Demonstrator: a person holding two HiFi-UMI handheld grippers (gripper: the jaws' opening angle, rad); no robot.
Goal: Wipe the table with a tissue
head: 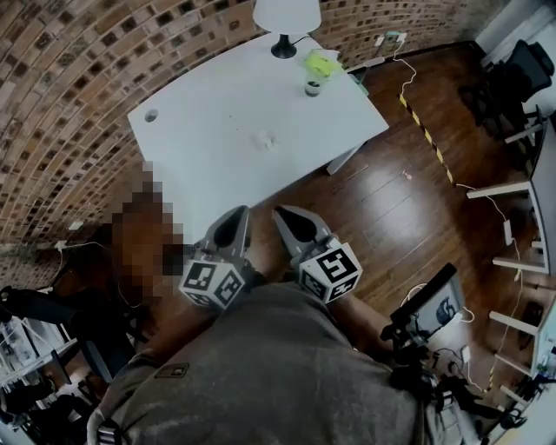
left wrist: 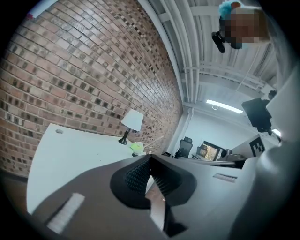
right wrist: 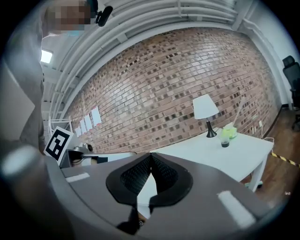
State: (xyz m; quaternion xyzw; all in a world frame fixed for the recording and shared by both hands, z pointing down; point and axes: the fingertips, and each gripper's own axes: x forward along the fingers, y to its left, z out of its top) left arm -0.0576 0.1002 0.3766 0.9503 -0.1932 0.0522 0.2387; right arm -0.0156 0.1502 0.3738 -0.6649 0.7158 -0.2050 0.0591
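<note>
My left claw (head: pixel 236 217) was closed, its ribbed pads (left wrist: pixel 138 174) meeting at the tips with nothing between them. My right claw (head: pixel 288 217) was just beside it, closed and empty too. Both pointed at the white table (head: pixel 208 130), whose near edge lay just ahead of the tips. A small white crumpled wad, apparently the tissue (head: pixel 265 139), lay on the tabletop well ahead of both claws. Farther beyond it, at the far end, stood a lamp (head: pixel 285 22), a green box (head: pixel 320 63) and a small dark cup (head: pixel 313 87).
</note>
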